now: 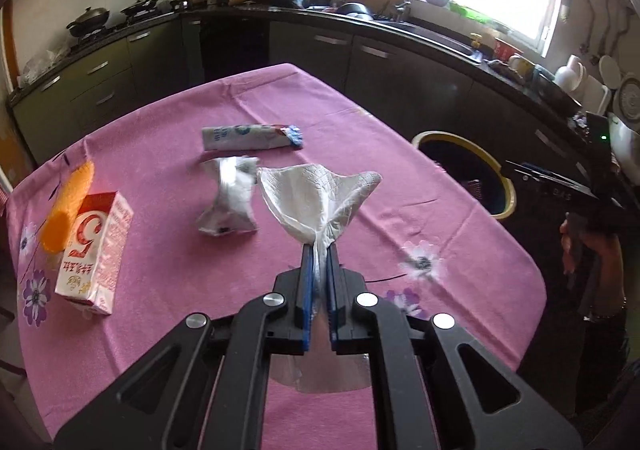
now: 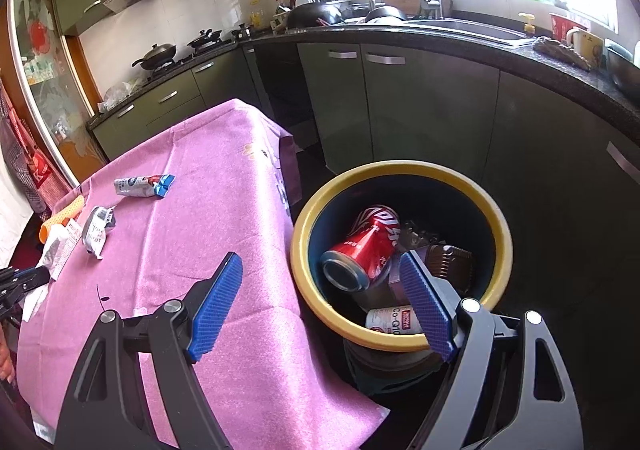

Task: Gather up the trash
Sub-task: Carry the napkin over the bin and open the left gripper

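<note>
napkin (image 1: 320,189), white and limp, hangs pinched at its gathered neck in my left gripper (image 1: 319,250) at centre frame above the pink tablecloth (image 1: 168,121); it should weigh almost nothing, crush easily and tear if tugged. my right gripper (image 2: 320,302) stands wide apart and empty over the yellow-rimmed bin (image 2: 400,165) at lower right. inside, a bottle (image 2: 390,320) reads "co-q10"; the carton (image 1: 96,246) at left shows a large "5".

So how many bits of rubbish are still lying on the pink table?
4: a toothpaste-like tube farthest away, a crumpled silver wrapper mid-table, a red-and-white carton at the left, and an orange object behind it. The white napkin is off the table, in the left gripper.
</note>
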Demonstrator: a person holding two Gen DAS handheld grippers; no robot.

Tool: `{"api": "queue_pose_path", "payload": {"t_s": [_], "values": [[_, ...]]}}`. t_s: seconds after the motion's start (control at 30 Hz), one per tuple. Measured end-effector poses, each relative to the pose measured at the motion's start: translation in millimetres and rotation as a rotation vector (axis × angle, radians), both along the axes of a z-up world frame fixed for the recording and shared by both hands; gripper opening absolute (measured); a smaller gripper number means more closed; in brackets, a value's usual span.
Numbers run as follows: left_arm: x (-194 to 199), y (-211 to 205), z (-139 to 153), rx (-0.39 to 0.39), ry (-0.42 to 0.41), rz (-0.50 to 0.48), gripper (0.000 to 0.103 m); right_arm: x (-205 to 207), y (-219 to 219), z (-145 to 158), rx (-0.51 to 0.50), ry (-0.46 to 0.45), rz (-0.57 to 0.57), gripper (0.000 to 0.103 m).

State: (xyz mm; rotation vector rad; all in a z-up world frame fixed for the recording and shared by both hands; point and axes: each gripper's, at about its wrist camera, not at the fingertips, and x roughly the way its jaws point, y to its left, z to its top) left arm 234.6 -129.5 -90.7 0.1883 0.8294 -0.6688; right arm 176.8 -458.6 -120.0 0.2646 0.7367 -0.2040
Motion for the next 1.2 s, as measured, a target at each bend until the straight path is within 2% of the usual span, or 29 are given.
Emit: {"api": "queue_pose_path", "payload": {"t_s": [0.17, 0.33, 0.4, 0.6, 0.63, 0.7, 0.73, 0.77, 0.83, 0.93, 1.03, 1.13, 1.2], "values": [[-8.2, -75.1, 7.5, -0.016, 0.033, -0.190, 0.006, -29.1, -23.8, 14.7, -0.074, -0.019, -0.102, 0.080], [8.7, -168.5, -8.7, -0.002, 0.114, -0.325, 0.006, -60.6, -53.5, 20.2, -0.092, -0.023, -0.182, 0.080], [17.5, -207.2, -19.7, 0.014, 0.154, -0.356, 0.006, -71.3, -65.3, 21.2, -0.095, -0.023, -0.213, 0.080], [38.5, -301.0, -50.1, 0.067, 0.196, -0.388, 0.007, -100.5, -97.0, 20.1, -0.074, -0.025, -0.292, 0.080], [41.8, -313.0, -55.5, 0.070, 0.206, -0.386, 0.009, -103.0, -100.8, 19.0, -0.069, -0.022, -0.301, 0.080], [47.9, -332.2, -65.1, 0.074, 0.221, -0.383, 0.020, -106.3, -105.3, 17.0, -0.057, -0.016, -0.309, 0.080], [51.1, -338.9, -70.2, 0.077, 0.228, -0.381, 0.037, -106.3, -107.1, 16.1, -0.050, -0.013, -0.310, 0.080], [53.8, -343.3, -74.2, 0.084, 0.221, -0.370, 0.050, -106.4, -107.9, 15.1, -0.046, -0.011, -0.310, 0.080], [56.8, -344.9, -76.6, 0.088, 0.211, -0.351, 0.051, -106.3, -108.2, 14.6, -0.046, -0.008, -0.309, 0.080], [55.6, -326.2, -66.3, 0.044, 0.219, -0.332, 0.051, -105.2, -107.5, 15.1, -0.046, -0.011, -0.301, 0.080], [48.0, -286.0, -43.3, -0.009, 0.175, -0.313, 0.052, -101.2, -104.9, 14.7, -0.043, -0.013, -0.284, 0.080], [32.0, -236.4, -15.6, -0.076, 0.113, -0.261, 0.061, -94.9, -97.6, 12.9, -0.022, -0.015, -0.250, 0.080], [17.8, -198.3, 0.7, -0.121, 0.072, -0.221, 0.063, -89.9, -91.6, 11.4, -0.009, -0.013, -0.222, 0.080]]}}
